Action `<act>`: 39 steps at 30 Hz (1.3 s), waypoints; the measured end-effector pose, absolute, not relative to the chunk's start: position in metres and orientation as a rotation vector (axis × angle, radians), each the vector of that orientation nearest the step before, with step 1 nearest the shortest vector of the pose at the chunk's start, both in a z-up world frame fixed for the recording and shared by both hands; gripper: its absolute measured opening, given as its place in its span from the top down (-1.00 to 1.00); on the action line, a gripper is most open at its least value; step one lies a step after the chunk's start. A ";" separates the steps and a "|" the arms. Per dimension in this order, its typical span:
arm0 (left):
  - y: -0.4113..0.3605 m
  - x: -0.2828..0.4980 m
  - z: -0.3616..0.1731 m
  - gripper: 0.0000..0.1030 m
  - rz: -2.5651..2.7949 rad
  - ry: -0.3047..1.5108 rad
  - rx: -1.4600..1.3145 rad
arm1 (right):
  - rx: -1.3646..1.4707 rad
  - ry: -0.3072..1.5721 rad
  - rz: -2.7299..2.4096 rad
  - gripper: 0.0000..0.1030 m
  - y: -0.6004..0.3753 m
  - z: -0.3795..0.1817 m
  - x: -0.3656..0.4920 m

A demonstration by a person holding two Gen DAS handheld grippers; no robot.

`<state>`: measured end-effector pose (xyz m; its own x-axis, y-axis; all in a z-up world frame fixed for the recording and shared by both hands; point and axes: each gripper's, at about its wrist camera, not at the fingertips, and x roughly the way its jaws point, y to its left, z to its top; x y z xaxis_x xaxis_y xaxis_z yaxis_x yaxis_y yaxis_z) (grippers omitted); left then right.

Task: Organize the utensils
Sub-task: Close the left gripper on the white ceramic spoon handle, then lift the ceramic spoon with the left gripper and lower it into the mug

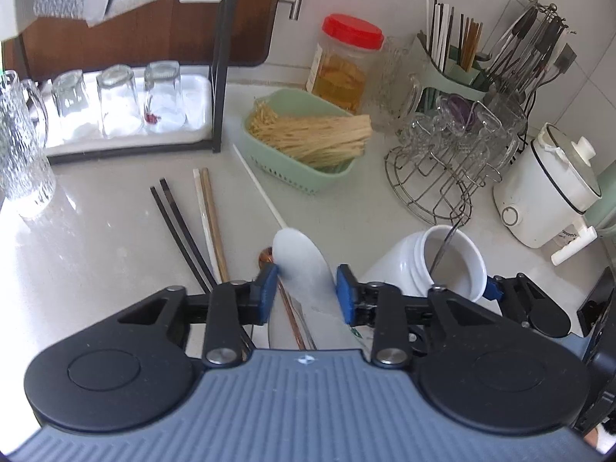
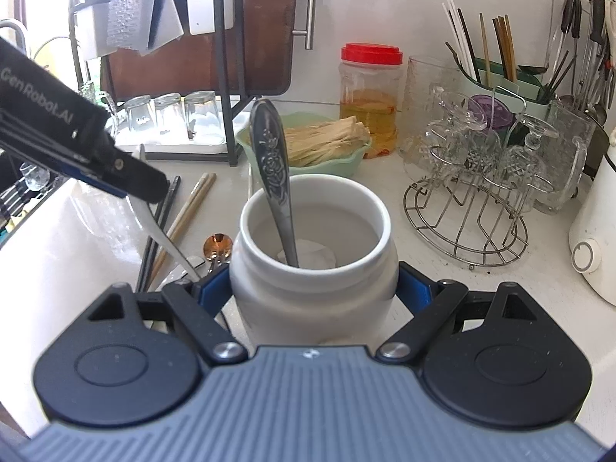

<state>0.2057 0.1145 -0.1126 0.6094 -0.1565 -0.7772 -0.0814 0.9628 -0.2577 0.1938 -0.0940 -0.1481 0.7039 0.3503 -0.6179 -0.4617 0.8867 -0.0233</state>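
My left gripper (image 1: 307, 287) is shut on a white plastic spoon (image 1: 300, 261), held above the counter; in the right wrist view the spoon (image 2: 161, 231) hangs from it (image 2: 148, 186). My right gripper (image 2: 313, 288) is shut on a white jar (image 2: 312, 269), which stands just right of the left gripper (image 1: 423, 265). A patterned metal spoon (image 2: 269, 161) stands in the jar. On the counter lie black chopsticks (image 1: 181, 231), beige chopsticks (image 1: 210, 223), one white chopstick (image 1: 258, 188) and a copper spoon (image 2: 218, 245).
A green basket (image 1: 292, 179) of dried noodles and a red-lidded jar (image 1: 346, 65) stand behind. A wire rack of glass cups (image 1: 450, 154), a green chopstick holder (image 1: 454, 65) and a white cooker (image 1: 546, 192) fill the right. Upturned glasses (image 1: 115, 100) and a glass pitcher (image 1: 19, 146) stand left.
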 end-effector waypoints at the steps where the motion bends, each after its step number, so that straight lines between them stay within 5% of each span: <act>1: 0.114 0.206 -0.114 0.52 -0.044 0.923 -0.278 | -0.181 0.647 0.454 -0.75 -0.094 -0.148 0.194; 3: 0.112 0.207 -0.116 0.68 -0.049 0.935 -0.274 | -0.181 0.646 0.455 -0.75 -0.095 -0.148 0.194; 17: 0.112 0.207 -0.112 0.90 -0.044 0.909 -0.237 | -0.177 0.641 0.454 -0.75 -0.095 -0.149 0.192; 39: 0.071 0.237 -0.007 0.91 -0.200 0.587 -0.229 | -0.181 0.633 0.471 -0.75 -0.096 -0.150 0.191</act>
<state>0.2366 0.0712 -0.0070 0.8150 -0.2501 -0.5228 0.1205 0.9555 -0.2694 0.1915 -0.0955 -0.1496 0.7056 0.3668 -0.6064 -0.4751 0.8797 -0.0208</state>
